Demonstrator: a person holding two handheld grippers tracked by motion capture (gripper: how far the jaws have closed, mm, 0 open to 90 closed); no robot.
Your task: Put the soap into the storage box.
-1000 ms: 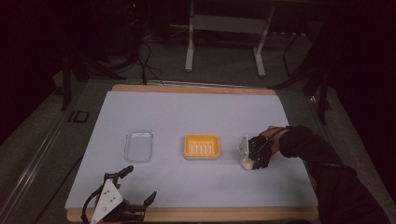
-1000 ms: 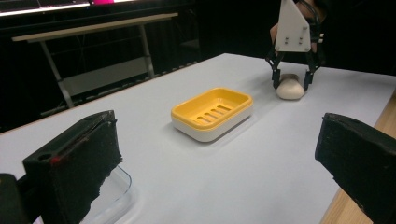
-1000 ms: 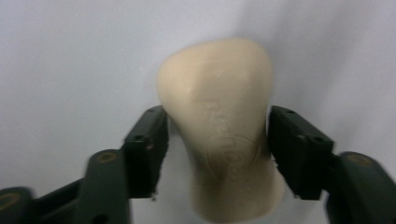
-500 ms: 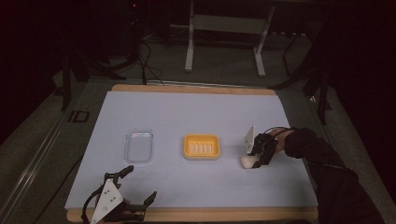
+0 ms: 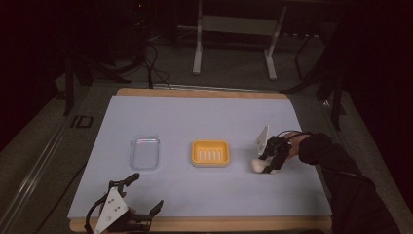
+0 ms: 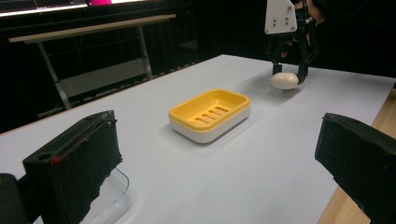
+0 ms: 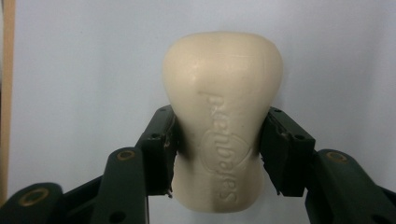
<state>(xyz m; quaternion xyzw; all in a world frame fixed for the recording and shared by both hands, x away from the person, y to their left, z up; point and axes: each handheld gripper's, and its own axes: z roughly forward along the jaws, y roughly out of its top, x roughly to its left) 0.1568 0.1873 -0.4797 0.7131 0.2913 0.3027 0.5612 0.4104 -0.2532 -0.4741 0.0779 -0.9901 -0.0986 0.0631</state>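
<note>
Right gripper [image 5: 269, 163] clamped on cream oval soap bar [image 7: 223, 116] near tabletop's right edge, likely for yellow slotted soap dish [image 5: 210, 153] mid-table; left gripper [image 5: 127, 207] jaws apart, idle at front edge.

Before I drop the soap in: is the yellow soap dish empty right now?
Empty. The yellow soap dish shows its bare slotted floor, and the soap bar is outside it, clamped in the right gripper.

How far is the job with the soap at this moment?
Done: the right gripper is shut on the soap bar. In hand: the bar hangs just above the table, right of the yellow soap dish. Left: the dish is empty, so probably placing it. The left gripper is open.
</note>
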